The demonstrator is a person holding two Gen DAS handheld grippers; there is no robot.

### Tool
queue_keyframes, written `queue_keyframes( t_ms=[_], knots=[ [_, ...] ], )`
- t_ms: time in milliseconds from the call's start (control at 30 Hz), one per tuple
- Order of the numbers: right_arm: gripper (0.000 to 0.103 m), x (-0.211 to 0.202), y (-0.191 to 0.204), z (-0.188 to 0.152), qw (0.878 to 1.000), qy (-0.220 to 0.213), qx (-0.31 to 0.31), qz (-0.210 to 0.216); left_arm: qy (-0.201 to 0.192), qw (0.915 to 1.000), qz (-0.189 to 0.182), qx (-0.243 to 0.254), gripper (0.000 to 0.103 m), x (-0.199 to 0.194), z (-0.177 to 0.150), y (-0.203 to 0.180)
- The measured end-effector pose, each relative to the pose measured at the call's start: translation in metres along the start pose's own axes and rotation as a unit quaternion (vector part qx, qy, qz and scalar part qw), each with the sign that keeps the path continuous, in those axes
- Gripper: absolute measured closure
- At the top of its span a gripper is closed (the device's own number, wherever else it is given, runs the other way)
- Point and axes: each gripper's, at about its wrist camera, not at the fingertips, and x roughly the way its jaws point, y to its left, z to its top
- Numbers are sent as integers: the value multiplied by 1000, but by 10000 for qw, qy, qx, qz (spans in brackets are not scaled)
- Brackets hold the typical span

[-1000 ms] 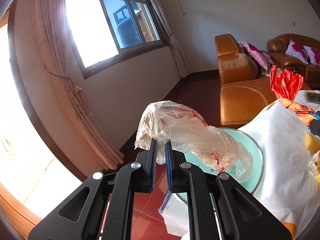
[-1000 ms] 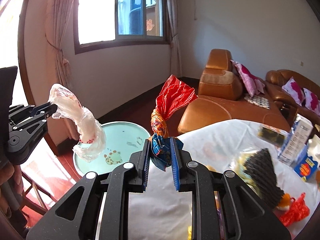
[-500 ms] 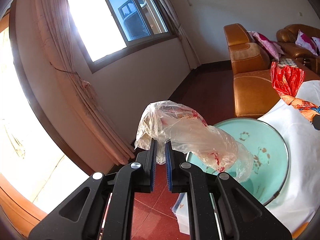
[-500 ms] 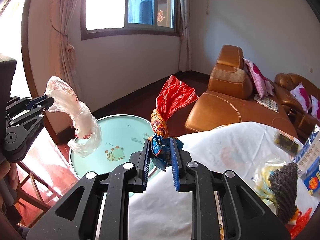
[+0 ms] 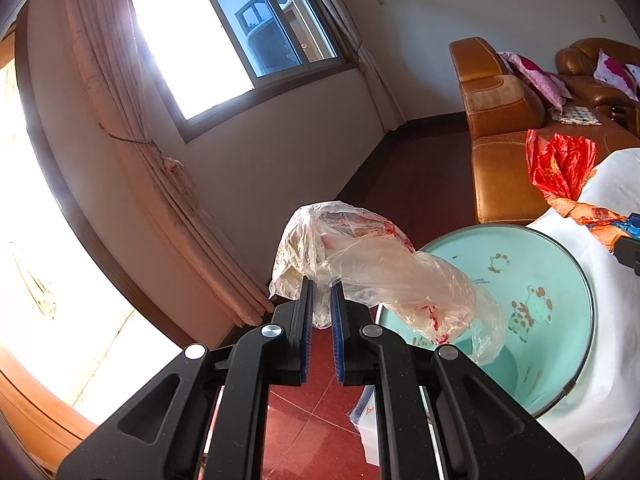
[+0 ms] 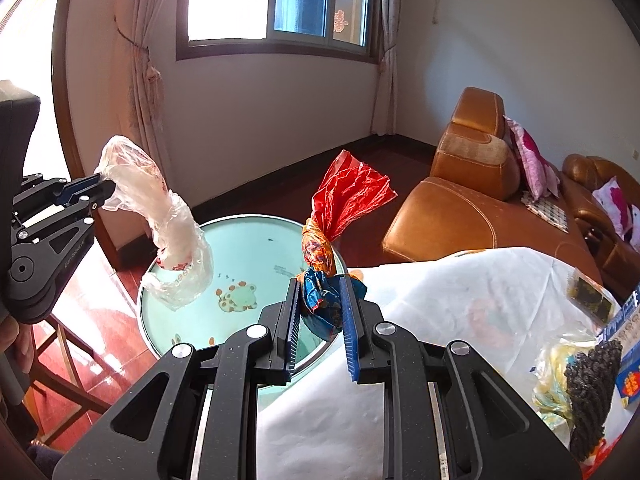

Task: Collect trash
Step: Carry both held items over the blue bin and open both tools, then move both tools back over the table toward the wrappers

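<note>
My left gripper (image 5: 321, 294) is shut on a crumpled clear plastic bag (image 5: 372, 268) with red print, which droops to the right above a round teal basin (image 5: 560, 320). From the right wrist view the same bag (image 6: 168, 232) hangs over the basin (image 6: 248, 256), held by the left gripper (image 6: 105, 188) at the far left. My right gripper (image 6: 320, 300) is shut on a twisted wrapper (image 6: 344, 200), red on top, orange and blue below, held up just beside the basin's right rim. That wrapper (image 5: 560, 164) shows at the right edge of the left wrist view.
A table under a white cloth (image 6: 460, 312) carries a dark foam net (image 6: 592, 384), packets and boxes at the right. An orange leather sofa (image 6: 460, 200) with pink cushions stands behind. Red tiled floor (image 5: 296, 432), a curtained window wall and a wooden stool frame (image 6: 64, 364) lie left.
Both grippers have moved left and down with their trash. The teal basin now fills more of each view, and the clear bag hangs further over it.
</note>
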Motion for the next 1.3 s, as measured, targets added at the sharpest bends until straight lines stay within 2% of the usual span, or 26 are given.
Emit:
queue_keyframes(
  t_ms=[167, 233, 267, 300, 367, 600, 867, 1000, 1133, 1300],
  knots=[
    [81, 3, 6, 1, 9999, 9, -98, 85, -35, 10000, -85, -4, 90, -1, 1, 0],
    [75, 5, 8, 1, 9998, 50, -108, 162, -49, 9998, -165, -39, 77, 0, 1, -1],
    [67, 6, 9, 0, 9998, 40, -108, 180, -69, 9997, -241, -38, 62, -1, 1, -2],
    [64, 7, 10, 0, 9998, 35, -114, 158, -84, 9996, -260, -23, 57, -1, 0, -2],
    [64, 8, 10, -1, 9998, 59, -87, 162, -113, 9994, -316, -26, 57, -2, 0, -4],
    [59, -5, 4, 0, 9999, -65, 123, 50, -149, 9992, -366, -52, 39, -5, 1, -7],
    [54, -39, -6, -1, 9988, -273, 379, -149, -213, 9984, -526, -52, 38, -17, 3, -13],
    [51, -73, -16, -9, 9971, -418, 542, -346, -213, 9964, -815, -101, 34, -32, 3, -17],
    [48, -115, -39, -32, 9930, -508, 838, -658, -195, 9921, -1233, -80, 34, -49, -1, -30],
    [47, -156, -77, -78, 9829, -370, 1306, -1246, -346, 9833, -1770, 264, 34, -85, -9, -71]
  ],
)
